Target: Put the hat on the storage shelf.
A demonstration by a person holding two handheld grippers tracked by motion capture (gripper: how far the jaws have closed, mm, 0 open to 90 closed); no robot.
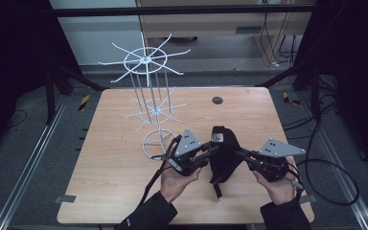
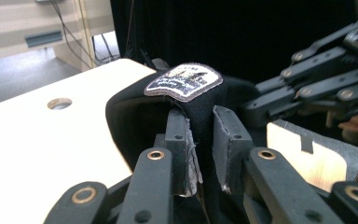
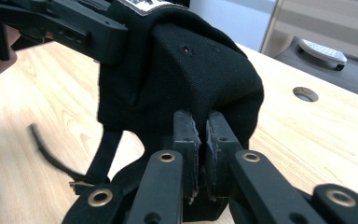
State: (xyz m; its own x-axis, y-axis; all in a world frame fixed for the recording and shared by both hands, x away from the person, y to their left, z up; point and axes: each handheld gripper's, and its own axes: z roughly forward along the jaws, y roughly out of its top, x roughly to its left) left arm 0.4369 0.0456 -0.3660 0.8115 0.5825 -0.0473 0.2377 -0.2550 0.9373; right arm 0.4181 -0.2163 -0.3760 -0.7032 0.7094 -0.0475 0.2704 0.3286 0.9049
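Observation:
A black cap point(image 1: 224, 158) with an embroidered patch point(image 2: 184, 81) on its front hangs just above the wooden table point(image 1: 110, 182), held between both grippers. My left gripper point(image 1: 209, 152) comes in from the left, and its pads point(image 2: 181, 140) pinch a fold of the cap's fabric point(image 2: 130, 116) below the patch. From the right, my right gripper point(image 1: 240, 153) has its jaws closed tight on the cap's other side point(image 3: 191, 70), pads point(image 3: 186, 135) nearly touching. A thin strap point(image 3: 51, 158) dangles from the cap toward the table.
A white wire display rack point(image 1: 148, 91) with two tiers of spokes stands on a ring base at the table's back left, close to my left hand. A round hole point(image 1: 217, 100) sits near the far edge. Cables trail off the right side.

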